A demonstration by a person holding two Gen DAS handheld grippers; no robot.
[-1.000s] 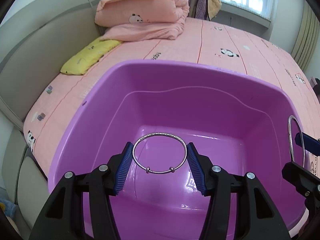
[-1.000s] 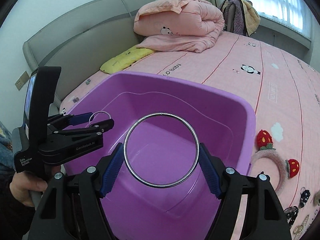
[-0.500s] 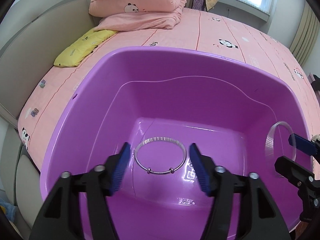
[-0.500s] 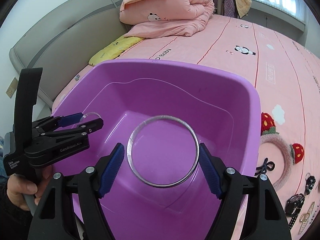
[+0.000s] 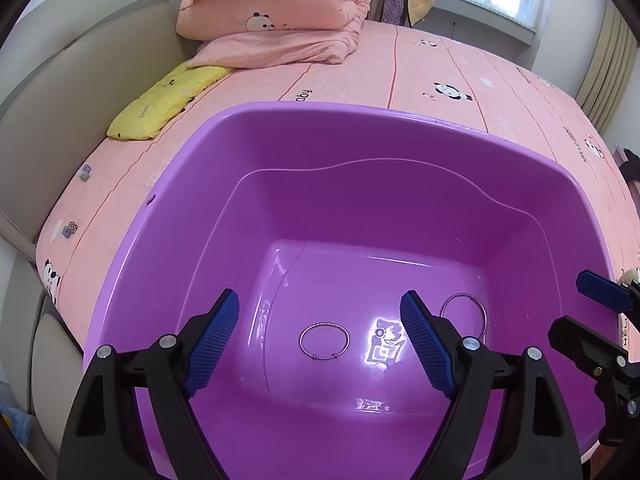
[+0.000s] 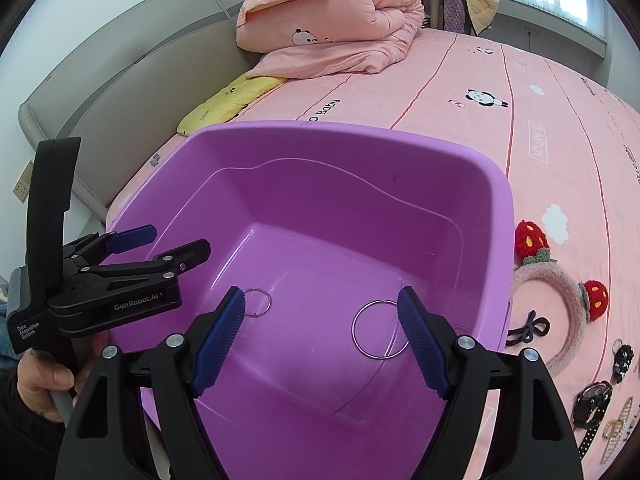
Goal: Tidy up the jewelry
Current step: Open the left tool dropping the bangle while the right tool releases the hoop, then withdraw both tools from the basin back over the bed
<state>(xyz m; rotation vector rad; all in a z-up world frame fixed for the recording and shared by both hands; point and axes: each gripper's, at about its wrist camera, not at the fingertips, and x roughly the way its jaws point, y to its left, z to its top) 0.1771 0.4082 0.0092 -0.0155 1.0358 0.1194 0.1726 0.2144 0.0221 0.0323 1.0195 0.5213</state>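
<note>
A purple plastic tub [image 5: 280,116] [image 6: 500,208] stands on the pink bed. Two silver bangles lie on its floor: a patterned one with two small beads [image 5: 324,341] [image 6: 258,301] and a plain larger one [image 5: 463,312] [image 6: 378,334]. My left gripper [image 5: 322,342] is open and empty above the tub, over the patterned bangle. My right gripper [image 6: 322,334] is open and empty above the tub, beside the plain bangle. The left gripper also shows in the right wrist view [image 6: 160,242], and the right gripper's fingers [image 5: 600,290] show at the left wrist view's right edge.
On the bed right of the tub lie a pink headband with red strawberries [image 6: 560,292], a black bow tie [image 6: 528,330], a black watch [image 6: 594,398], and beaded hair clips [image 6: 618,428]. A folded pink quilt [image 5: 276,20] and a yellow pillow [image 5: 160,100] lie by the grey headboard [image 6: 120,60].
Both grippers opened and let go of their bangles. The bangles dropped to the tub's floor. Both grippers rose and drew back a little.
</note>
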